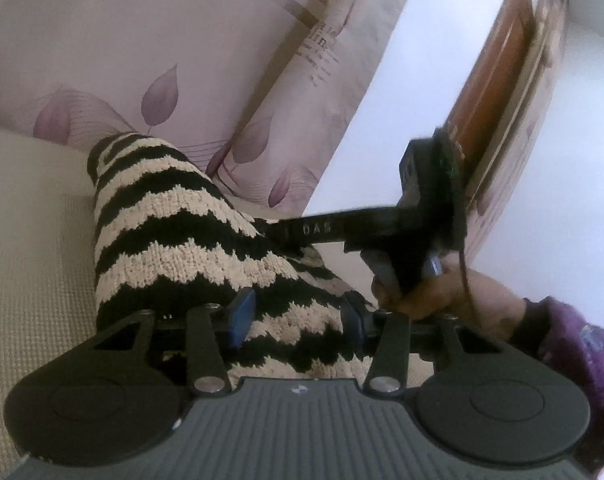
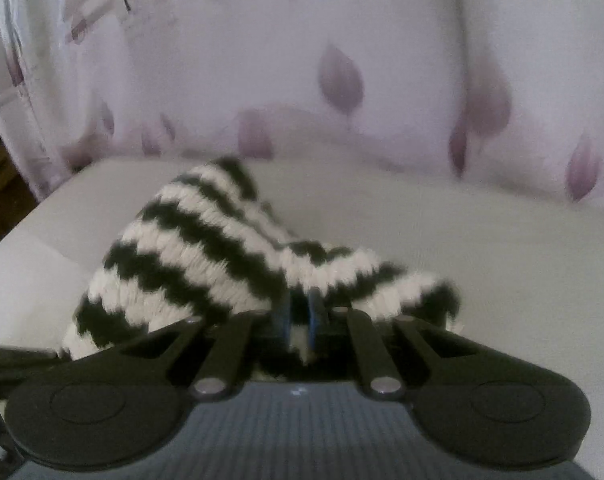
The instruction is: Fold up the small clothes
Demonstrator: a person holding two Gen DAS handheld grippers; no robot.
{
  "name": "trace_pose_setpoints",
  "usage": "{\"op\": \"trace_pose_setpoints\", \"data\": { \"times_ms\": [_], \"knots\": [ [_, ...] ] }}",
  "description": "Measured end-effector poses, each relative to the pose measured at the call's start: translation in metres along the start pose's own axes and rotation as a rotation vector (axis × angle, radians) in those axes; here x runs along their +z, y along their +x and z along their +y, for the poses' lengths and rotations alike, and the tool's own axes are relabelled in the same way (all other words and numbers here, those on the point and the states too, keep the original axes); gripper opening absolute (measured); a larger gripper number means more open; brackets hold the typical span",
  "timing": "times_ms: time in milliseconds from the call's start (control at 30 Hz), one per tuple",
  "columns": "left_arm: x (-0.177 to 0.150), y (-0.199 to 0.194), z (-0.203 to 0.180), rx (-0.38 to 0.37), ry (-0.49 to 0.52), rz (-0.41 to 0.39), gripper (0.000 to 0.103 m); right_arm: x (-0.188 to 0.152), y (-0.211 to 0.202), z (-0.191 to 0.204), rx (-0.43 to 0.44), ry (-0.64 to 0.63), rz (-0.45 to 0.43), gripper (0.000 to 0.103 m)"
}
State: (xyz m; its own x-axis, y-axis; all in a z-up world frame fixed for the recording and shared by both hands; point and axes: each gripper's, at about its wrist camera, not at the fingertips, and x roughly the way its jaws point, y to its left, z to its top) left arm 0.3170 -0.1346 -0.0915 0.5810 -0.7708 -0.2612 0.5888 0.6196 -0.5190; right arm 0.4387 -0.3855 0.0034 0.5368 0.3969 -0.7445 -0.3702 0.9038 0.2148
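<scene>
At the bottom centre of each view, blue rubber pads pinch a chunky black-and-cream zigzag knit (image 1: 173, 236): the left gripper (image 1: 295, 316) half closed on bunched folds, the right gripper (image 2: 297, 320) clamped tight on an edge. Beyond lies a waffle-textured cream sheet (image 1: 29, 264), then a leaf-printed pillow (image 1: 101, 60)

A cream textured surface (image 1: 29, 240) lies in front, behind it stands pale fabric printed with purple leaves (image 1: 157, 100), and at the right a white wall (image 1: 414, 92) meets a brown wooden panel (image 1: 498, 64) in soft daylight.
</scene>
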Motion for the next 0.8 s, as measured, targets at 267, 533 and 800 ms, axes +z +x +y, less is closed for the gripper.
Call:
{"op": "trace_pose_setpoints", "data": {
  "times_ms": [267,533,800],
  "knots": [
    [-0.002,-0.001,0.002,-0.018,-0.014,-0.013,0.051,0.026,-0.028,0.004,0.038,0.062,-0.075,0.010],
    [-0.004,-0.001,-0.007,-0.025,0.034,-0.016,0.062,0.049,0.001,0.073,0.253,-0.154,-0.010,0.009],
    [-0.006,-0.001,-0.011,-0.044,0.036,-0.020,0.074,0.041,0.044,0.065,0.218,-0.139,0.112,0.008]
  ]
}}
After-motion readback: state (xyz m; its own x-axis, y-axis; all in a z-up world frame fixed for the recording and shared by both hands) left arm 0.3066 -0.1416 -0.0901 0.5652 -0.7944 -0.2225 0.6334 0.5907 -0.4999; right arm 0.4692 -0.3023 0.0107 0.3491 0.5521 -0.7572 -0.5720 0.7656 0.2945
